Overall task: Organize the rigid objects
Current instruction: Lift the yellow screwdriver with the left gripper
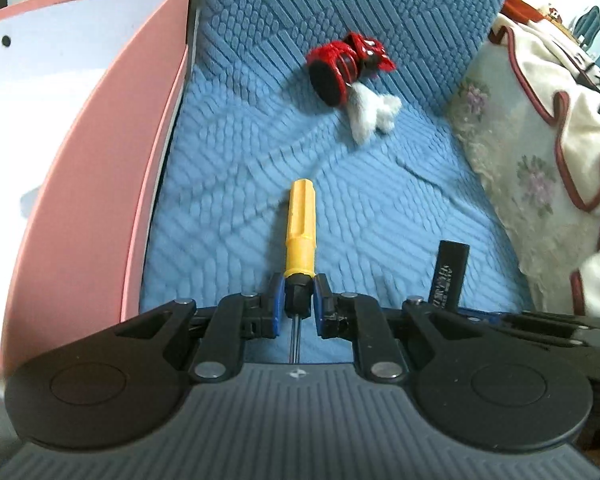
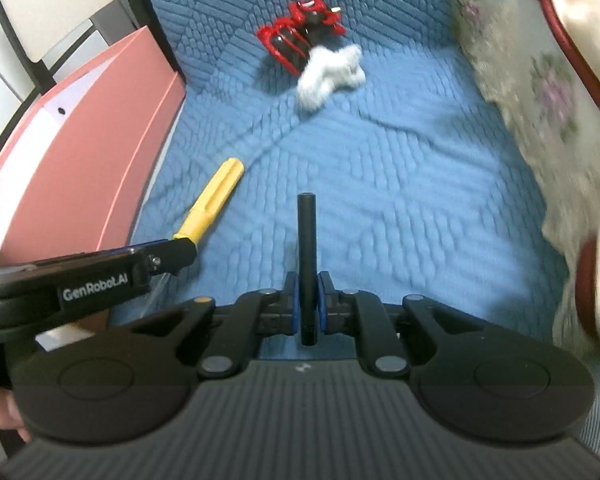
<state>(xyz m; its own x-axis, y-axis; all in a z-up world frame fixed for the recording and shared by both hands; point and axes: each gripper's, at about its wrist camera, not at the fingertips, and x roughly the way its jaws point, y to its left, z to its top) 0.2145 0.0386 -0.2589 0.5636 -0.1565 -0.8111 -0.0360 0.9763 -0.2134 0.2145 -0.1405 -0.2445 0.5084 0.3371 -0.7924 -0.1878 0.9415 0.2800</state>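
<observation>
My left gripper point(image 1: 299, 298) is shut on a yellow-handled screwdriver point(image 1: 300, 224), gripping its black collar, handle pointing forward. The screwdriver point(image 2: 214, 200) and the left gripper point(image 2: 172, 254) also show in the right wrist view. My right gripper point(image 2: 307, 300) is shut on a slim black tube point(image 2: 307, 248) that points forward; the tube point(image 1: 450, 272) shows in the left wrist view too. A red and black hair claw point(image 1: 346, 66) and a white fluffy piece point(image 1: 370, 114) lie on the blue quilted cushion point(image 1: 240, 184) ahead.
A pink box point(image 1: 100, 180) with a white inside stands at the left of the cushion, also in the right wrist view point(image 2: 80, 160). A floral cream pillow point(image 1: 520, 160) lies at the right. The cushion's quilted backrest point(image 1: 300, 0) rises behind the claw.
</observation>
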